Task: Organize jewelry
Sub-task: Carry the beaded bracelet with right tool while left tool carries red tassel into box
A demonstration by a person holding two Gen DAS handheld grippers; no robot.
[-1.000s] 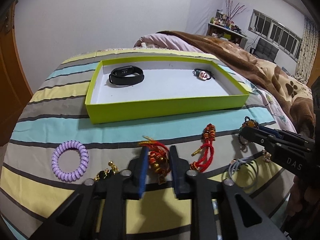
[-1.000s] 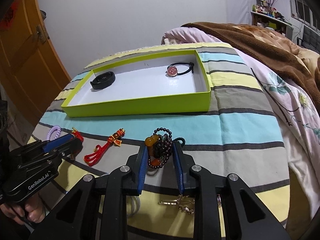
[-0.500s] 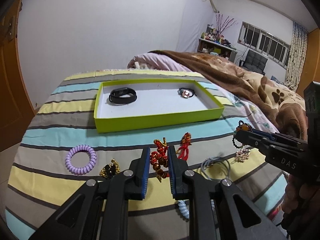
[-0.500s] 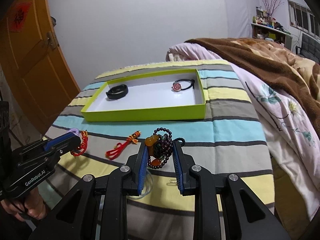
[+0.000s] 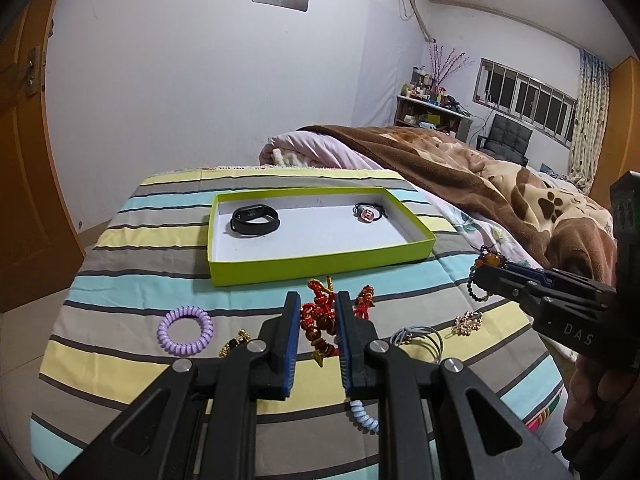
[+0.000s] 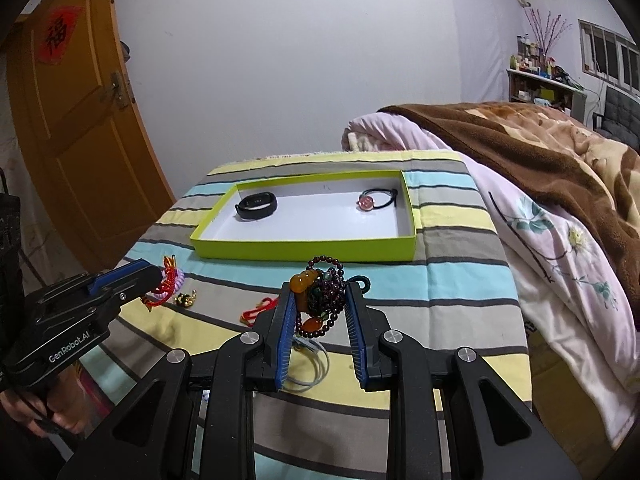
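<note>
Risk noted: left claw clamps a red knotted cord charm with gold beads and right claw a dark garnet bead bracelet with amber pendants, both aloft short of the lime-green cardboard tray; dangling strands may snag its rim.

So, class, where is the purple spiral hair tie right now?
In the left wrist view, the purple spiral hair tie lies on the striped blanket, left of the left gripper.

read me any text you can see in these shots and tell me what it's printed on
"GenRobot.AI": side of the left gripper.
"DAS": side of the right gripper; the word runs out of frame.
"福": red sign on the door.
Shelf items: labels too small to read.
</note>
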